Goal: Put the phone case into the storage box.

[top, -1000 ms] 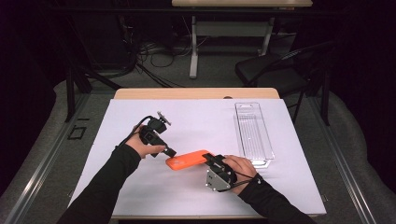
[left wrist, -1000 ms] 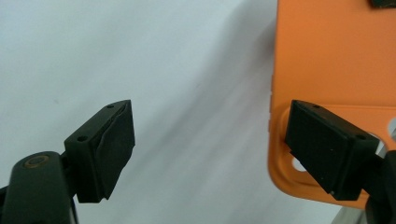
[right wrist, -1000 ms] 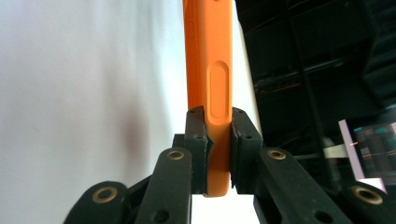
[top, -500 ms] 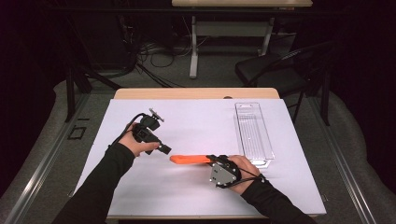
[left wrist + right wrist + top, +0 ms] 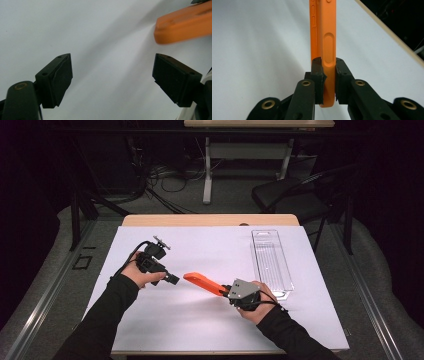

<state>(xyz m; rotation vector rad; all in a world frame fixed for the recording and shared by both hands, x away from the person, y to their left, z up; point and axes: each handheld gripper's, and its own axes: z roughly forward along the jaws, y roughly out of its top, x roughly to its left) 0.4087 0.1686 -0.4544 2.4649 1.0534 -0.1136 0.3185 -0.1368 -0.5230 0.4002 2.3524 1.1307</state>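
Two forearms in black sleeves reach in from the near edge of the table. The left hand [image 5: 137,275] grips the left gripper [image 5: 171,279], which points toward the right one; its two black jaws stand wide apart with nothing between them. The right hand [image 5: 257,306] holds the right gripper [image 5: 226,291], topped by a grey plate and aimed leftward toward the other gripper. Its jaws are clamped tight on the thin edge of an orange phone case [image 5: 323,37]. The two grippers sit near each other without touching.
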